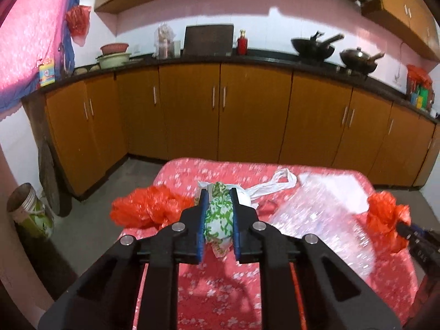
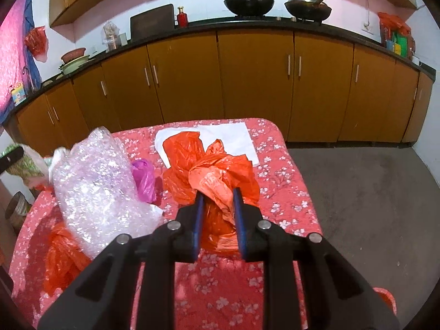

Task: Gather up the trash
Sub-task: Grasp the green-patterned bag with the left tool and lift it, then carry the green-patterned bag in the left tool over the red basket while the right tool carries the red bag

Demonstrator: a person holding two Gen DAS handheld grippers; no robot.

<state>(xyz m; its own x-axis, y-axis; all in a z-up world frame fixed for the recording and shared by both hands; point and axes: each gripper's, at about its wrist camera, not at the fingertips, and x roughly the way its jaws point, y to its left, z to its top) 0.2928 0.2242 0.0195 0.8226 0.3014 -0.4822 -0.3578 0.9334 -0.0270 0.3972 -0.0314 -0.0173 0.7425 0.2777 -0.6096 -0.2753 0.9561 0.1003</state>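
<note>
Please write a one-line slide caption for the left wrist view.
Left gripper shut on a green-and-white patterned wrapper above the red floral tablecloth, with orange bags and bubble wrap nearby.

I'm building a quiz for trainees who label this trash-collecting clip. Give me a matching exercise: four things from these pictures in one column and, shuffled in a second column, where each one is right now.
Things
1. green-patterned wrapper
2. orange bag
3. red bottle
4. white paper sheet

Places
A. on the dark countertop, against the wall
B. pinched in the left gripper
C. lying flat on the floral tablecloth, at its far end
D. pinched in the right gripper

Pairs: 1-B, 2-D, 3-A, 4-C
</note>
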